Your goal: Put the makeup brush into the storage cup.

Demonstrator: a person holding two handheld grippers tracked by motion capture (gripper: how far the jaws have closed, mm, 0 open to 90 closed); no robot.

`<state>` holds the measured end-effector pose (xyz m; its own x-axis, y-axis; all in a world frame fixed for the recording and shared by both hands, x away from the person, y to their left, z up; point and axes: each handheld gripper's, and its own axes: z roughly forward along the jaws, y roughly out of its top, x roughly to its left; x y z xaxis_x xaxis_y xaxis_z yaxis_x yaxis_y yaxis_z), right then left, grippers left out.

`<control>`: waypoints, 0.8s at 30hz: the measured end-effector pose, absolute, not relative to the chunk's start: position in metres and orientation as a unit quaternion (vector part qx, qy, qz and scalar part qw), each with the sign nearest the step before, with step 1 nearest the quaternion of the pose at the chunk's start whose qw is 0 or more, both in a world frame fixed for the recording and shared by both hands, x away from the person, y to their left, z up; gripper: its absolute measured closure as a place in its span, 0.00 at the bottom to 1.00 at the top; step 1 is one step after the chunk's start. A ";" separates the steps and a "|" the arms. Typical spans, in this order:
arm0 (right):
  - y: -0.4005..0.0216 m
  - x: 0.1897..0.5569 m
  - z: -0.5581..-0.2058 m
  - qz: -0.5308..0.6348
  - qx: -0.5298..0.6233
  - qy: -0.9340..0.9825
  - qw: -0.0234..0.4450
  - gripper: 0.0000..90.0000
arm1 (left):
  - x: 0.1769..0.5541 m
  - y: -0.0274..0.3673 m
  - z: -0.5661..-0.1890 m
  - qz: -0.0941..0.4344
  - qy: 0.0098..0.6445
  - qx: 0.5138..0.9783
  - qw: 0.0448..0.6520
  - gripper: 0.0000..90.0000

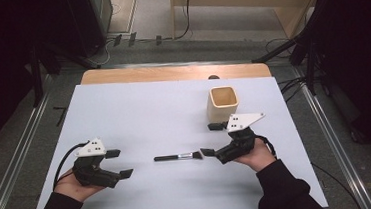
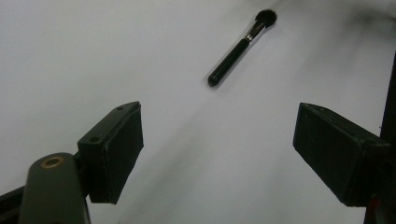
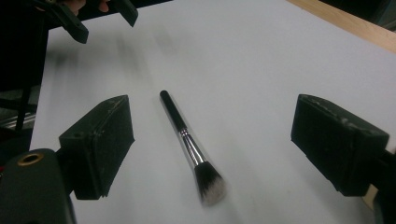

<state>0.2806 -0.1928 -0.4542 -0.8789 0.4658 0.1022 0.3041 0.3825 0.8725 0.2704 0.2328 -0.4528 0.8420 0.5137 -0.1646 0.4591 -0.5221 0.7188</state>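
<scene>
Item: makeup brush, black handle, silver ferrule, pale-tipped bristles, lying flat on the white table near the middle of its near edge, bristle end toward the right gripper, whose jaws stand wide apart with the brush head just ahead of them, nothing clamped. Left gripper, likewise spread and empty, rests by the near left corner, well apart from the brush handle. Status, as judged: pickup not yet made and the cream square cup toward the far right edge stands empty, so grasping, lifting and probably placing the brush there all remain.
</scene>
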 end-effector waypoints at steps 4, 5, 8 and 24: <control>-0.187 0.283 -0.454 0.506 0.227 0.828 0.084 0.16 | 0.270 0.233 -0.453 0.035 0.279 0.872 0.401 0.19; -0.186 0.283 -0.455 0.506 0.225 0.828 0.083 0.16 | 0.270 0.233 -0.453 0.035 0.279 0.872 0.402 0.19; -0.181 0.285 -0.455 0.508 0.220 0.829 0.079 0.16 | 0.270 0.233 -0.453 0.035 0.279 0.871 0.402 0.19; -0.158 0.291 -0.456 0.515 0.201 0.831 0.063 0.16 | 0.270 0.233 -0.452 0.035 0.278 0.871 0.403 0.19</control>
<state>0.2911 -0.1579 -0.4564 -0.9116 0.3980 0.1028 0.2689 0.3882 0.8815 0.2704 0.2334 -0.4523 0.8426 0.5133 -0.1630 0.4564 -0.5200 0.7220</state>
